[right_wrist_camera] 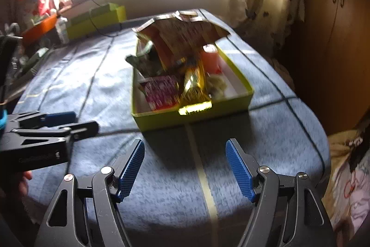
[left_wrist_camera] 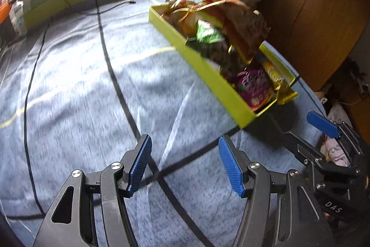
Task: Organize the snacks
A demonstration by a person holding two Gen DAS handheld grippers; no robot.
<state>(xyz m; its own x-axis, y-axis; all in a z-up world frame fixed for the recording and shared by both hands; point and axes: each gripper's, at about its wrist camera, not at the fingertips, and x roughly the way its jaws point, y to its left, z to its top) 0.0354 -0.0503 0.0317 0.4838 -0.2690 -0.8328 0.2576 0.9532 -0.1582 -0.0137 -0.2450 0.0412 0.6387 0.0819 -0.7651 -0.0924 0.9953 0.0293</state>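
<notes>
A yellow-green box full of snack packets sits on the blue blanket; it also shows in the right wrist view. In it lie a large brown-orange bag, a green packet, a magenta packet and a gold packet. My left gripper is open and empty over the blanket, short of the box. My right gripper is open and empty in front of the box's near wall. Each gripper shows at the edge of the other's view.
The blue blanket with dark and yellow lines covers the surface. A second green box stands at the far edge by the window, beside an orange bin. A wooden wardrobe and clothes lie to the right.
</notes>
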